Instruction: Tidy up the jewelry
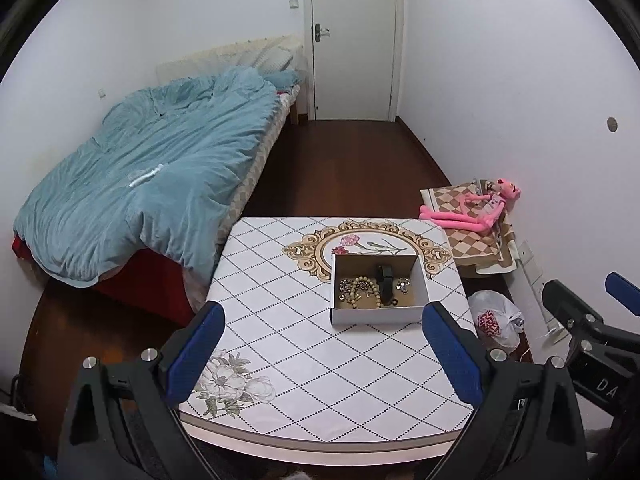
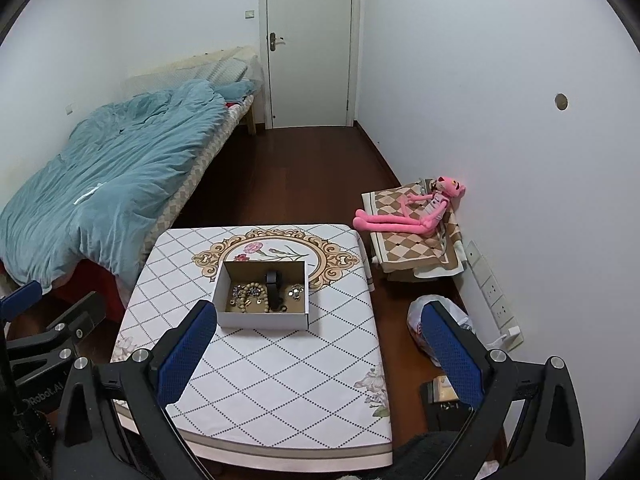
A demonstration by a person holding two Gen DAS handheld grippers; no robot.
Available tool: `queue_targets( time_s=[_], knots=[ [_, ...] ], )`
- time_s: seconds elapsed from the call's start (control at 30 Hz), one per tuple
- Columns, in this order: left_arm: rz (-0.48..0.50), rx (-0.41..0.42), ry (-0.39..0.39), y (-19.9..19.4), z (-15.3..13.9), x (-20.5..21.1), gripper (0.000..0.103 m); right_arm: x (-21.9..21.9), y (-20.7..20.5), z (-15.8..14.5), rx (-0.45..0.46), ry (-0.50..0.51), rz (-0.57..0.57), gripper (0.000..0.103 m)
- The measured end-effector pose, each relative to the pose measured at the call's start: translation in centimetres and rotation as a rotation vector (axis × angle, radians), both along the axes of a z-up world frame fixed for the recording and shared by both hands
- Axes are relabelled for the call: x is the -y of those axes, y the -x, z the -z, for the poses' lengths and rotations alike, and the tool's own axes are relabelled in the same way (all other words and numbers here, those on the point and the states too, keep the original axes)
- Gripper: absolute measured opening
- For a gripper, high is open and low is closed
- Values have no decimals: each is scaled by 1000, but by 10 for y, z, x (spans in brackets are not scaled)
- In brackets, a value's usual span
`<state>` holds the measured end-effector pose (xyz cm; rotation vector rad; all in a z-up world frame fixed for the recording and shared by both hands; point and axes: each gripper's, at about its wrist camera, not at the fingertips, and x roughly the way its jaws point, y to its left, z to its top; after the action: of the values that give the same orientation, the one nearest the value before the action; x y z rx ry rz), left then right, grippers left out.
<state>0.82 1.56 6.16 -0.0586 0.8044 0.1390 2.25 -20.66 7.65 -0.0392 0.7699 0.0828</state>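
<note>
Dominating upper left of both views, a bed (image 1: 152, 168) w/ rumpled teal duvet runs toward the white door (image 1: 354, 40). Lower centre: table (image 1: 320, 360) w/ diamond-pattern cloth. On it, centre frame, an open cardboard box (image 1: 378, 316), long axis left-right across the frame, holds the jewelry: black watch (image 1: 385, 284) lying w/ strap pointing toward and away from the cameras, bead bracelet (image 1: 366, 292) just left of it, sparkly pcs (image 1: 402, 284) just right. Pink plush toy (image 1: 476, 210) lies on a checked cushion, right. Left gripper (image 1: 324, 352) hangs wide apart, empty, short of the box. Right gripper (image 2: 318, 354) likewise wide, empty, near the table's right edge.
</note>
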Motion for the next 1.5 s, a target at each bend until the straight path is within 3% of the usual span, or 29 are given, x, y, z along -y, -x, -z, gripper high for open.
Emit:
queue_targets(
  time_s=[0.2,0.7,1.5],
  knots=[
    [-8,-22,-12,-23,10,2,101,-3,-29,13,-12,23,14,103],
    [-10,-124,10,-71,42,-1,101,-11,-88,61,-146,35,-4,103],
    [-18,-159,-6,-81,53,-2,101,-15,-103,79,-203,42,-25,103]
  ],
)
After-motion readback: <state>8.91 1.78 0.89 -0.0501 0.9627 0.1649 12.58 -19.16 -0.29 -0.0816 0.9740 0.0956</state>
